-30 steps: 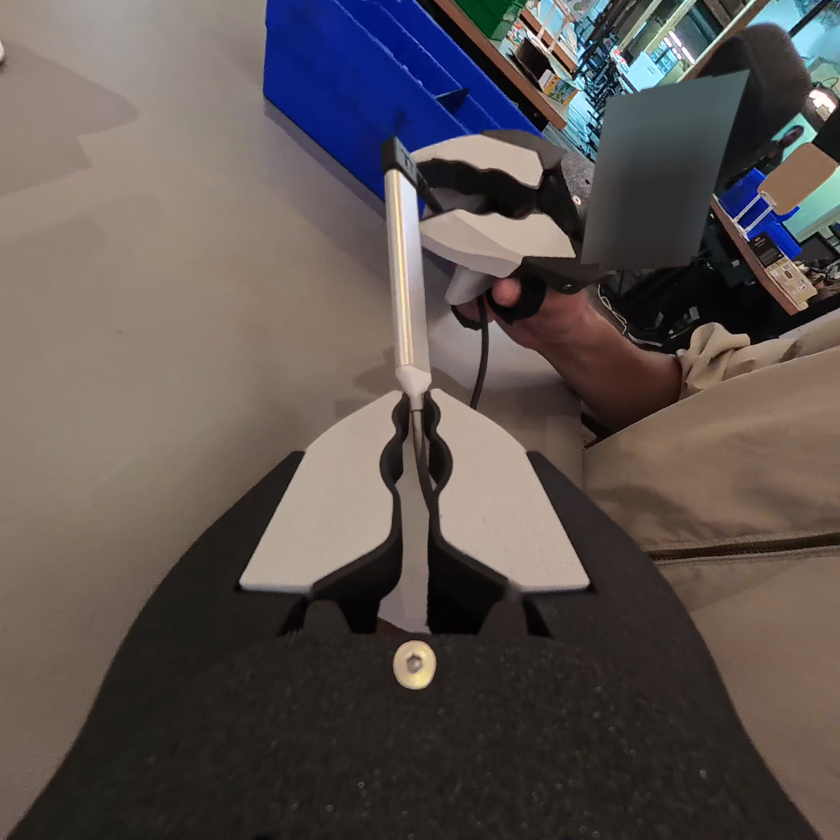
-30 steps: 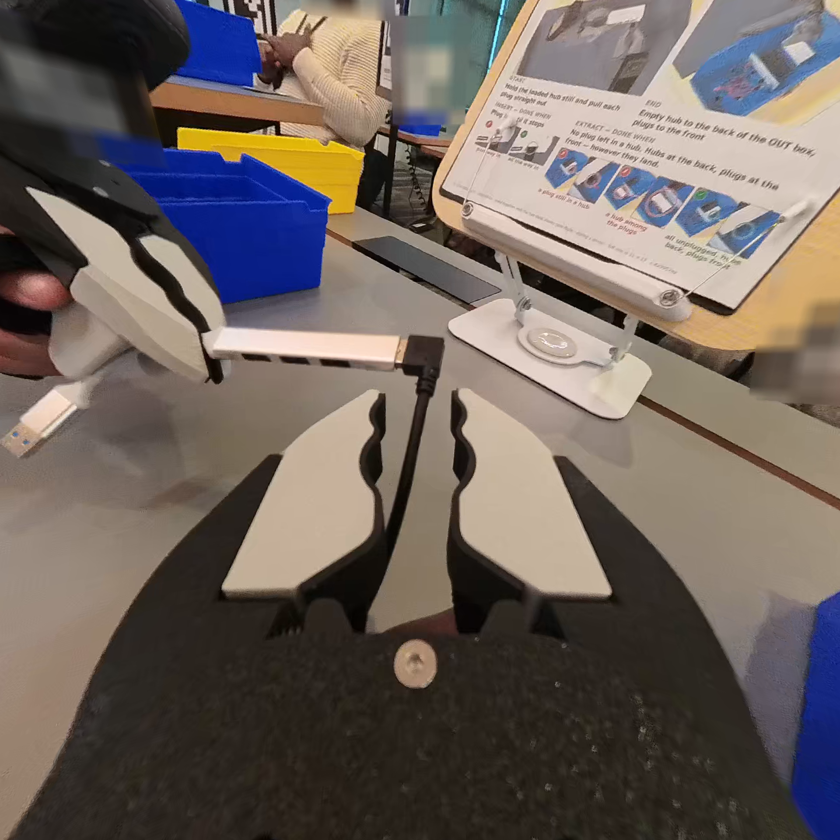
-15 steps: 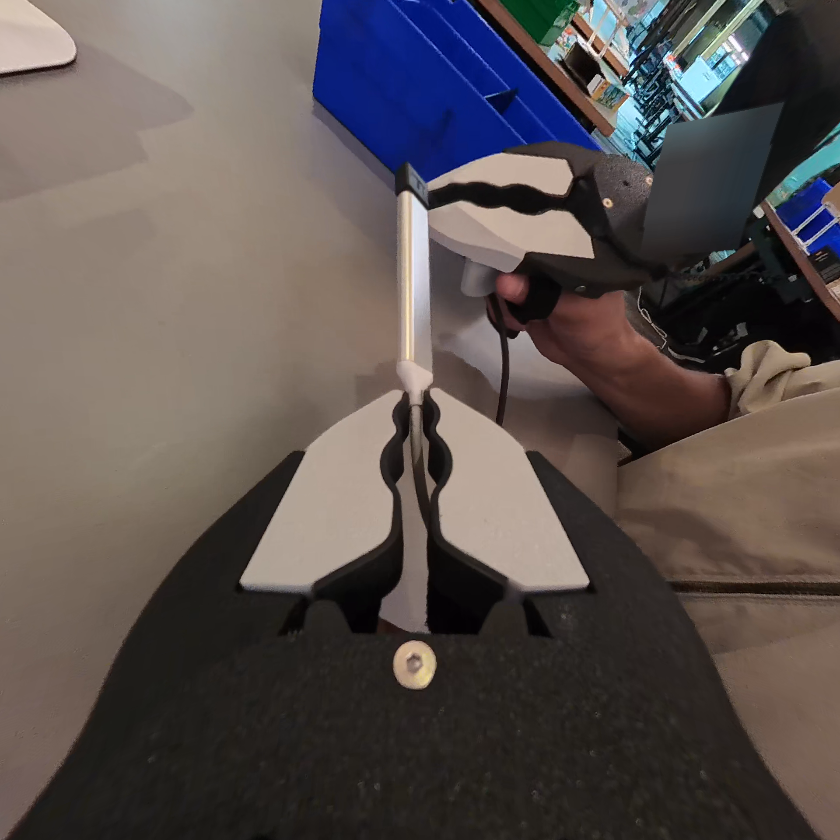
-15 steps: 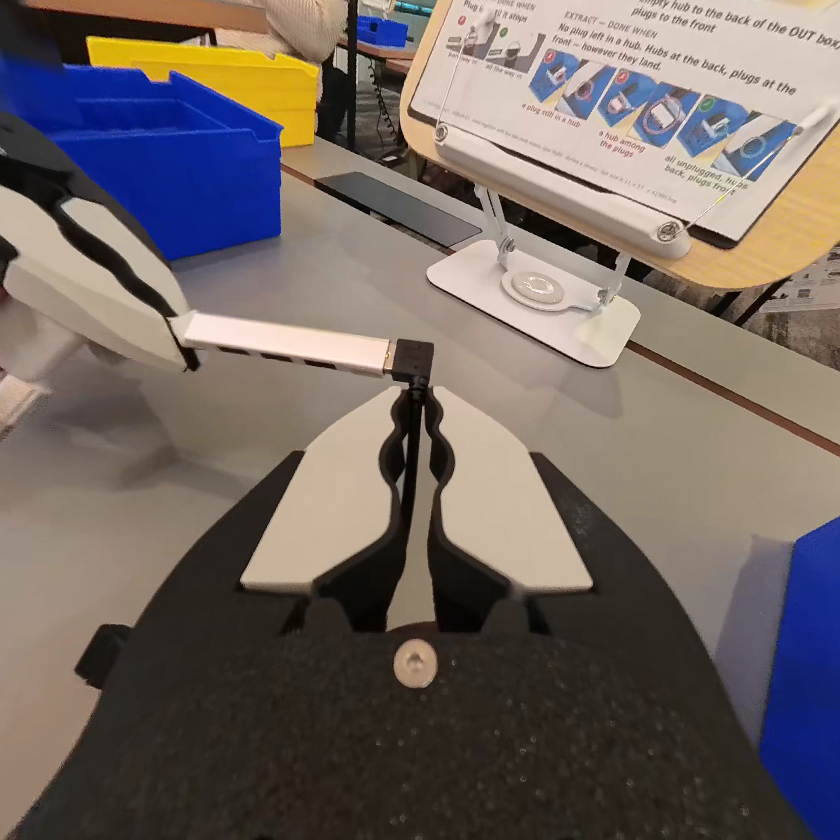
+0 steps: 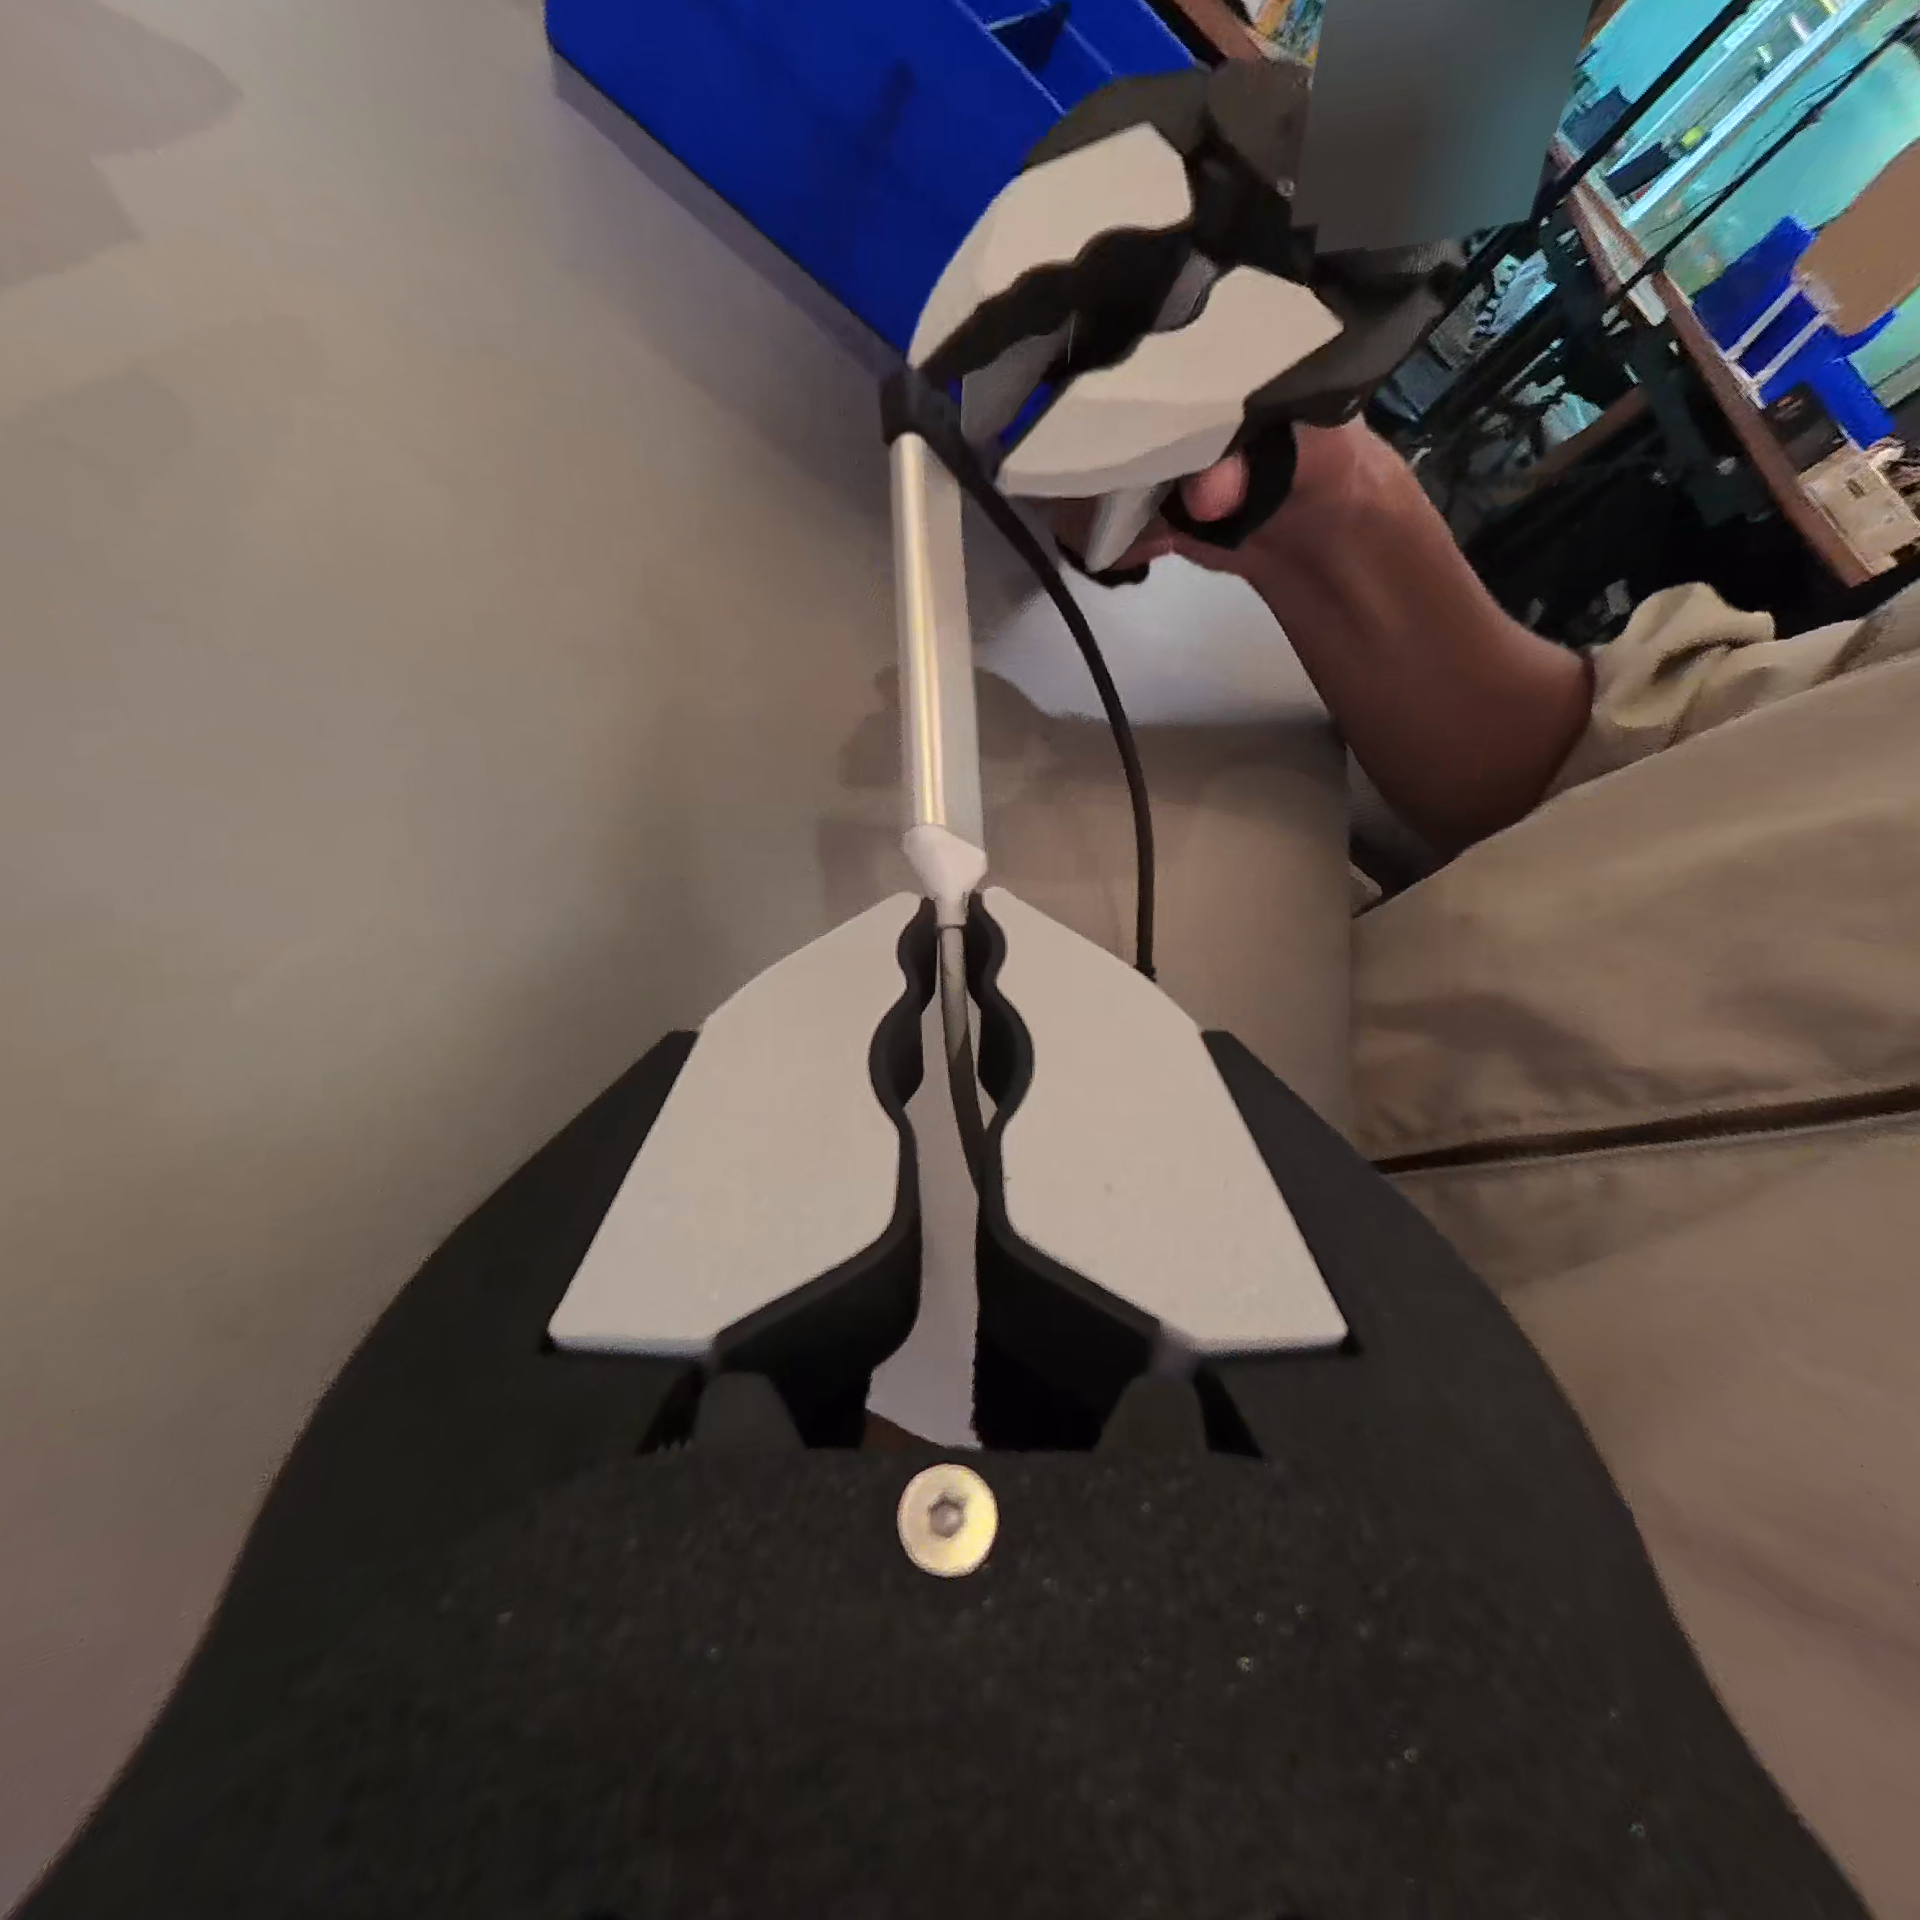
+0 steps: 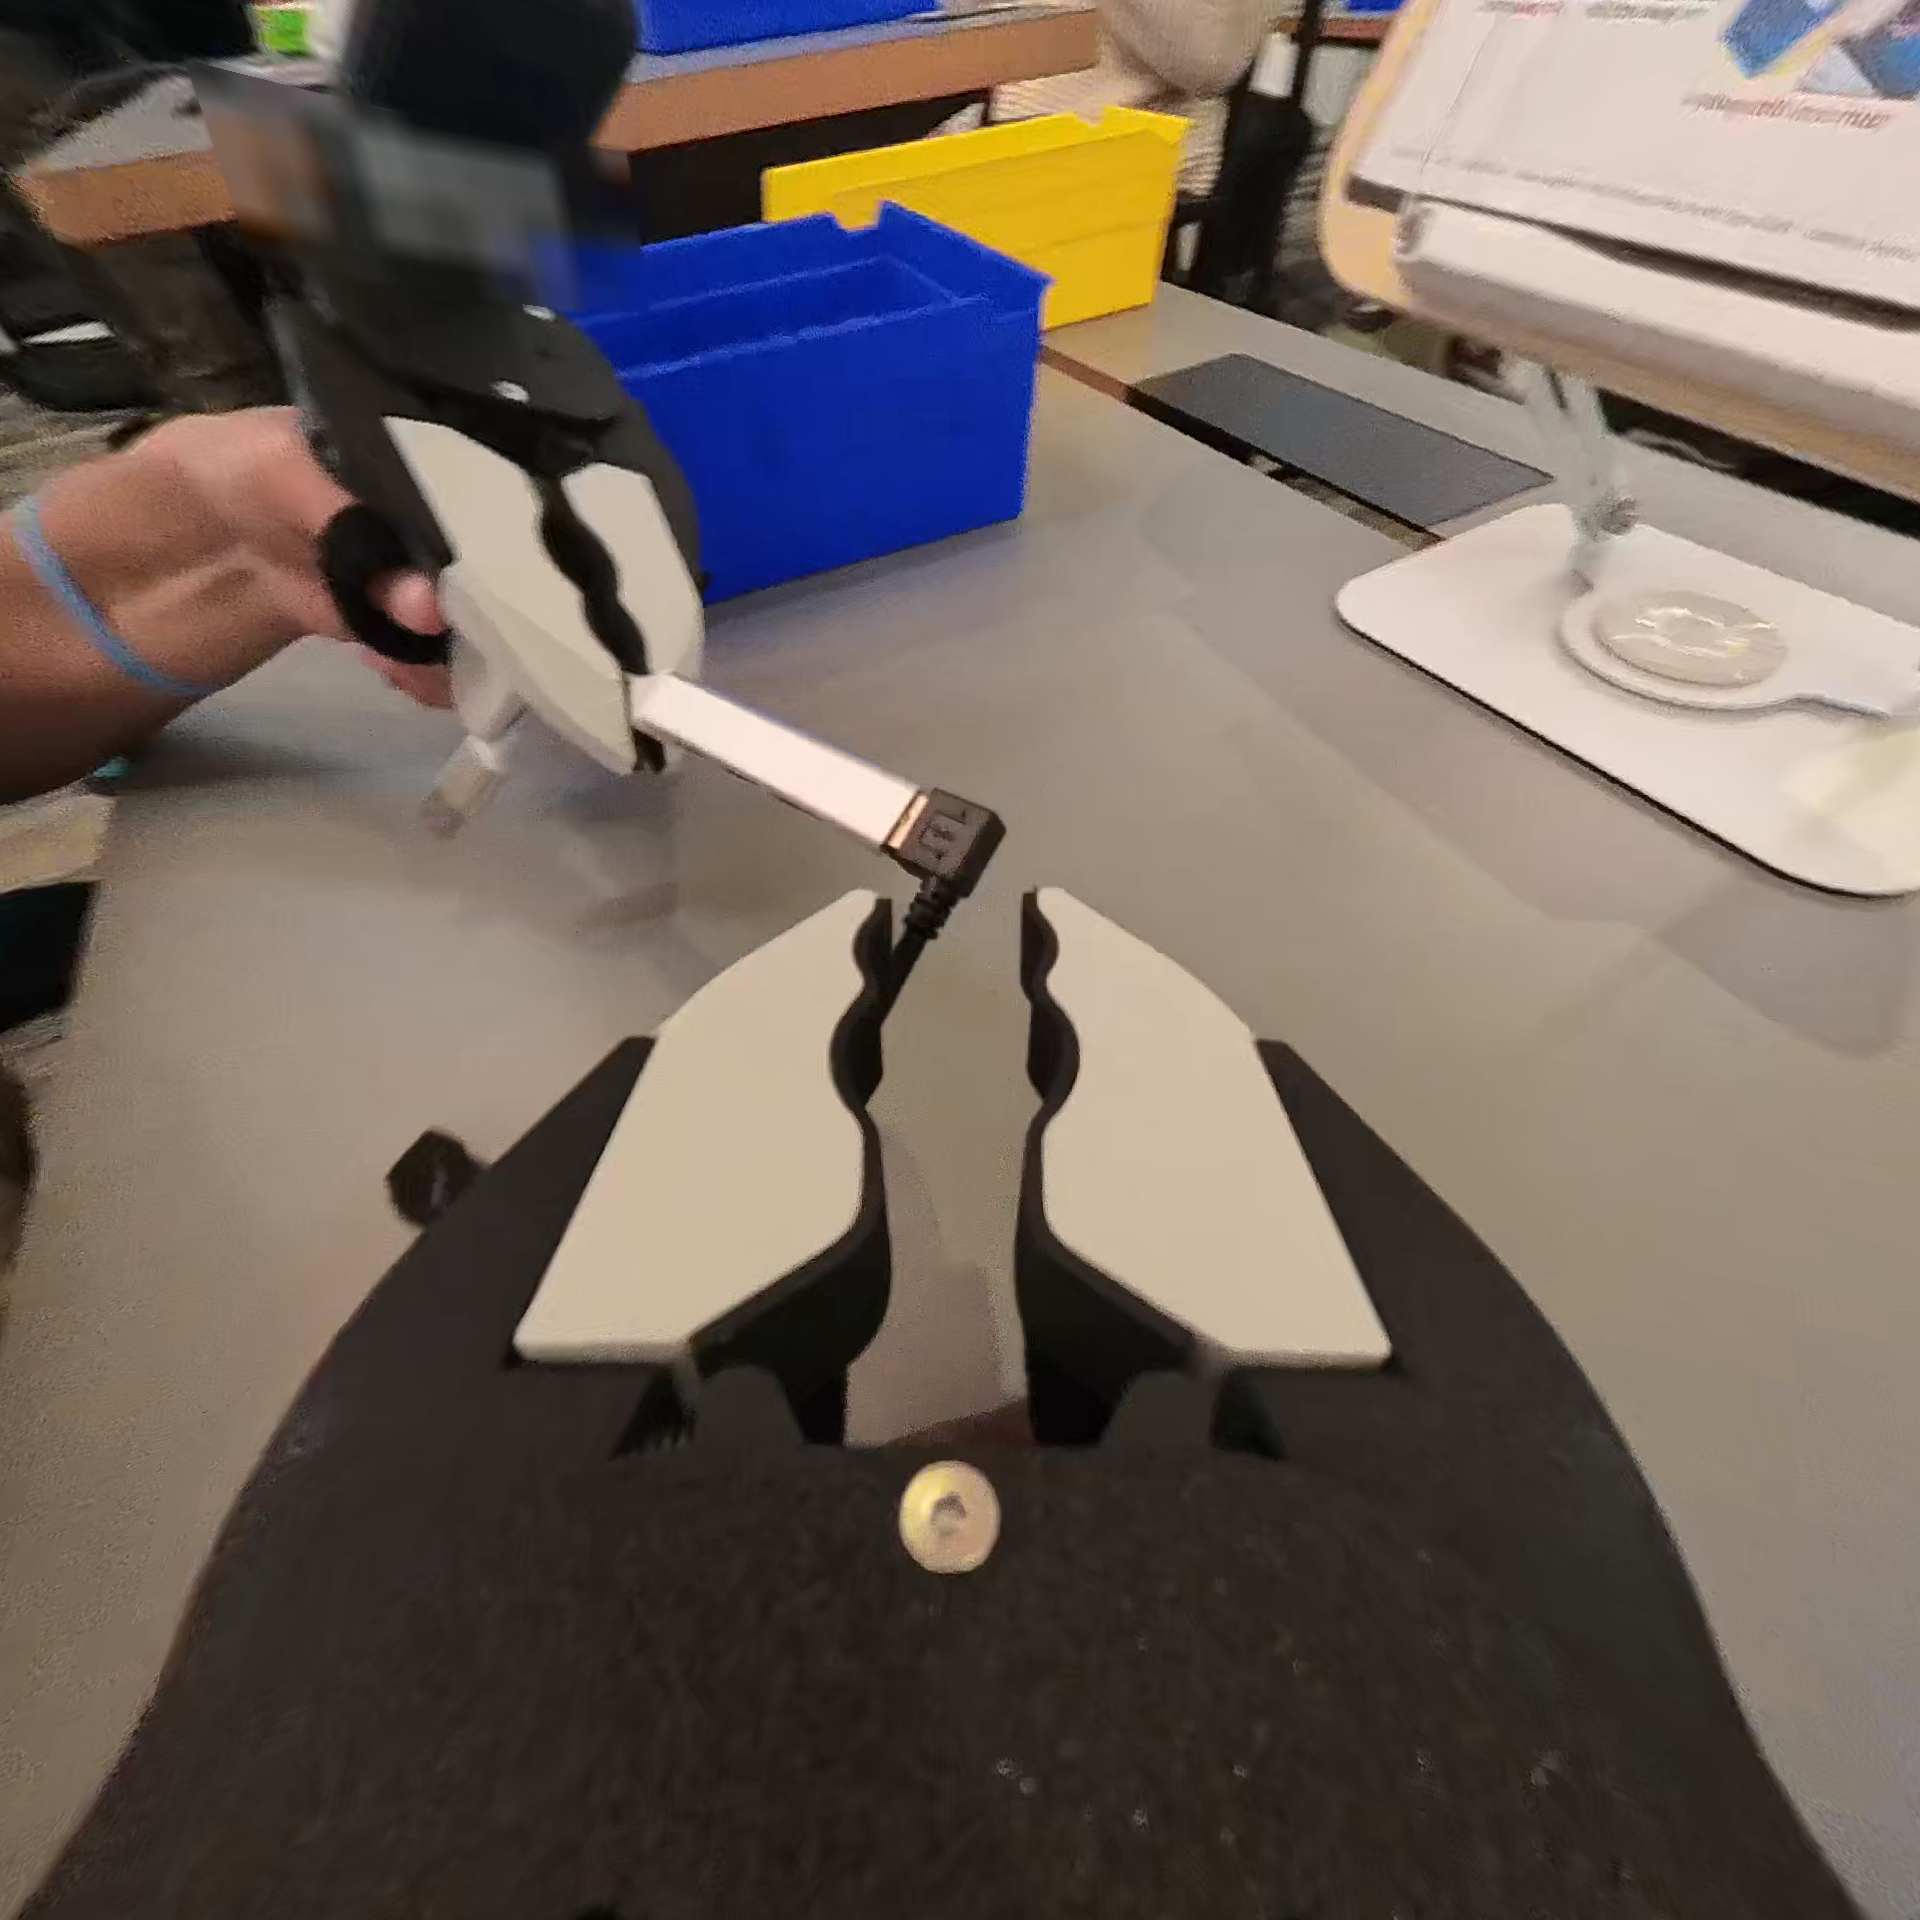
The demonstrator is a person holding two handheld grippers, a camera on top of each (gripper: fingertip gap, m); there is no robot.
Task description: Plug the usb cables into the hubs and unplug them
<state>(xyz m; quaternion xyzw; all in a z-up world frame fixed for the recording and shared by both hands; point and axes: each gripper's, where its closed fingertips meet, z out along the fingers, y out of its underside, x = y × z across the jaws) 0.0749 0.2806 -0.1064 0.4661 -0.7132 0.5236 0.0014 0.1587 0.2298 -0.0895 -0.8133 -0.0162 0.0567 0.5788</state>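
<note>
While we've got the silver hub (image 6: pixel 774 750) up in the air over the grey table (image 6: pixel 1195 831), it's our left gripper (image 5: pixel 951 914) doing the holding: its fingers are pinched tight on the hub's own cable right at the white strain relief (image 5: pixel 943 857), so the hub sticks straight out from the tips. At the far end there's a black right-angle plug (image 6: pixel 948 836) seated in the hub, and its black cable (image 5: pixel 1107 727) droops away toward our lap. Our right gripper (image 6: pixel 956 914) sits just at that plug with its fingers parted; the cable runs down past the inner edge of one finger, but nothing's clamped. A loose silver USB plug (image 6: pixel 462 774) dangles below the left gripper in the right wrist view. Further out on the table are a blue bin (image 6: pixel 831 405), a yellow bin (image 6: pixel 987 197) behind it, and a white stand (image 6: pixel 1558 665) carrying an instruction board.
</note>
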